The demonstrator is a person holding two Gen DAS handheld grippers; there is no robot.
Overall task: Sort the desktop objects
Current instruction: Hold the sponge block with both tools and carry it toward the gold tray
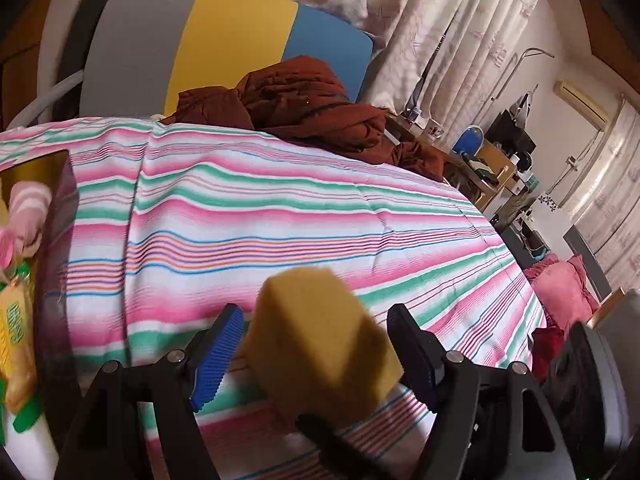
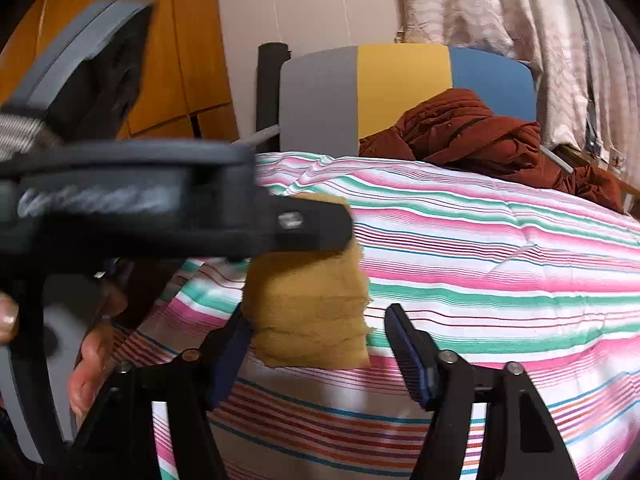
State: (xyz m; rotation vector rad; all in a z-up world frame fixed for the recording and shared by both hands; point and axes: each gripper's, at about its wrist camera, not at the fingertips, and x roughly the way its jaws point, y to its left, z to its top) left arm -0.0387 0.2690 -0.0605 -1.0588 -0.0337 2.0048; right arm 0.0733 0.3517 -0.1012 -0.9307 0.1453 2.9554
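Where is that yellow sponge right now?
The yellow sponge sits low in both wrist views, between both pairs of fingers and above the striped cloth, in front of the brown jacket.

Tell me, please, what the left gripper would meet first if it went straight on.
Probably the yellow sponge, already between the open jaws of the left gripper; beyond it lies the striped cloth.

The light is warm and soft and comes from the pale curtains (image 1: pixel 460 40) at the right. Both fisheye views bend strongly and go black at the corners. The yellow foam sponge block (image 1: pixel 320 344) and the grey-black left tool (image 2: pixel 132 196) look blurred.
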